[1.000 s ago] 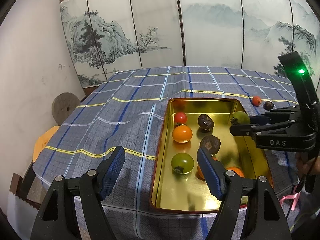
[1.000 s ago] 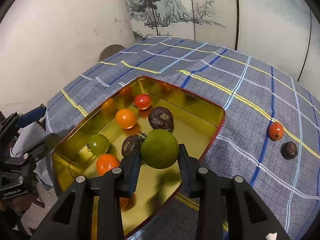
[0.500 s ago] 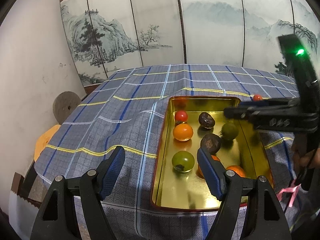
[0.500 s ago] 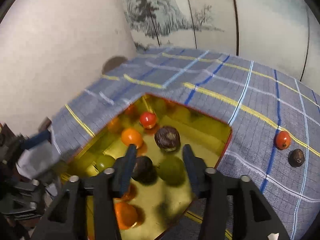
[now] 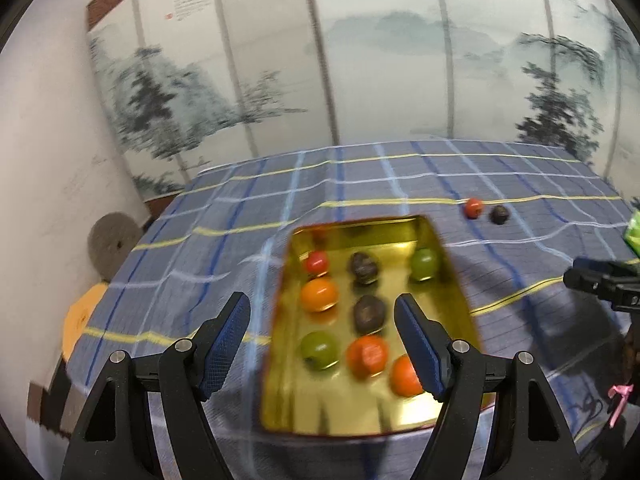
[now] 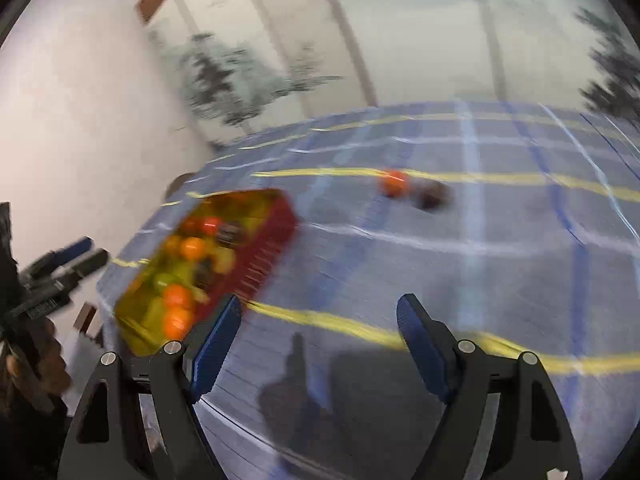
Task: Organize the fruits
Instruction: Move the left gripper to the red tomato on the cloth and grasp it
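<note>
I can read no text here. On the painted screen (image 5: 280, 60) behind my surface, near its top left corner, stand a few columns of small dark brush writing and a red seal mark, all too blurred to make out.

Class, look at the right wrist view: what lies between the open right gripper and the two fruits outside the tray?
Only bare checked tablecloth, crossed by a yellow stripe, separates the right gripper from the red fruit and dark fruit.

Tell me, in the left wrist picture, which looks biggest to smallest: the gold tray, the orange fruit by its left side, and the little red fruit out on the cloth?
1. gold tray, biggest by far.
2. orange fruit.
3. little red fruit, though it sits farther from the camera, so it may only look smaller.
</note>
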Motion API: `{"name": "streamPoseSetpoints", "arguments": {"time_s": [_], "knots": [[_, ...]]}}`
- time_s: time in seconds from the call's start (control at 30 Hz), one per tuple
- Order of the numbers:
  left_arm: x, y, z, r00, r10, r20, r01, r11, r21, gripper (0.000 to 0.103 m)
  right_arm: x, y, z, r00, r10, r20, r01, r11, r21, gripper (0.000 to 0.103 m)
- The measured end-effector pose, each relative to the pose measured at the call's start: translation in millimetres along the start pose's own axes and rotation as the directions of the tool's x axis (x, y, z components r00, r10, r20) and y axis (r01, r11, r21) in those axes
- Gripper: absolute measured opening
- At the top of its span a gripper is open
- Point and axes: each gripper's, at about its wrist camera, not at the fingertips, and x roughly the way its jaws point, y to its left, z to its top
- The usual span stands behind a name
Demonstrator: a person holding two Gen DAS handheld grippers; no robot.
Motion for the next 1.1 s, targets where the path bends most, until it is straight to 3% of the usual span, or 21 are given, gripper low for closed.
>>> {"name": "streamPoseSetpoints", "arguments": {"time_s": [0.2, 0.23, 0.3, 0.37, 0.4, 0.53, 0.63, 0.8, 0.87, 0.93, 0.97, 1.03, 1.1], "knots": [[21.4, -36.2, 50.8, 0.983, -0.179, -0.038, 0.178, 0.984, -0.016, 0.075, -30.6, -92.3, -29.5, 0.99, -0.142, -0.025, 0.144, 0.963, 0.226, 0.078], [27.4, -43.8, 59.9, 0.979, -0.197, -0.046, 0.196, 0.98, -0.02, 0.075, -39.8, -105.7, -36.8, 0.992, -0.127, -0.004, 0.124, 0.957, 0.263, 0.079], [43.2, -61.1, 77.0, 0.972, -0.229, -0.061, 0.228, 0.973, -0.019, 0.075, -54.1, -115.7, -46.5, 0.98, -0.198, 0.02, 0.188, 0.952, 0.242, 0.08], [61.5, -80.6, 92.0, 0.97, -0.231, -0.073, 0.232, 0.973, -0.003, 0.075, -62.2, -121.1, -51.2, 0.949, -0.314, -0.008, 0.311, 0.937, 0.162, 0.081], [70.4, -88.8, 98.5, 0.969, -0.233, -0.079, 0.234, 0.972, 0.007, 0.075, -65.7, -124.0, -51.5, 0.947, -0.321, -0.007, 0.318, 0.935, 0.155, 0.081], [106.5, -114.6, 116.3, 0.969, -0.222, -0.104, 0.225, 0.974, 0.017, 0.075, -83.3, -136.8, -38.1, 0.956, -0.286, 0.069, 0.273, 0.949, 0.156, 0.086], [137.3, -125.8, 127.2, 0.961, -0.24, -0.138, 0.239, 0.971, -0.025, 0.075, -90.4, -153.4, -19.3, 0.972, -0.19, 0.14, 0.163, 0.969, 0.188, 0.086], [175.3, -141.0, 137.1, 0.955, -0.227, -0.193, 0.226, 0.974, -0.027, 0.075, -83.0, -193.9, 5.9, 0.972, -0.088, 0.218, 0.029, 0.965, 0.259, 0.09], [187.0, -146.6, 139.1, 0.953, -0.214, -0.214, 0.218, 0.976, -0.007, 0.075, -78.1, -208.0, 9.2, 0.974, -0.092, 0.207, 0.03, 0.959, 0.283, 0.09], [197.4, -149.8, 138.3, 0.952, -0.199, -0.231, 0.208, 0.978, 0.015, 0.075, -80.8, -211.5, 8.5, 0.958, -0.212, 0.192, 0.16, 0.954, 0.253, 0.091], [202.3, -151.6, 137.8, 0.951, -0.195, -0.239, 0.206, 0.978, 0.022, 0.075, -80.4, -215.4, 7.7, 0.959, -0.23, 0.166, 0.182, 0.948, 0.262, 0.091], [211.7, -154.4, 136.8, 0.946, -0.194, -0.259, 0.207, 0.978, 0.026, 0.075, -82.5, -236.2, 7.3, 0.968, -0.2, 0.154, 0.145, 0.94, 0.308, 0.09], [219.9, -156.6, 135.2, 0.939, -0.202, -0.279, 0.218, 0.975, 0.03, 0.075, -83.0, -256.4, 7.4, 0.968, -0.229, 0.103, 0.18, 0.92, 0.348, 0.089]]}}
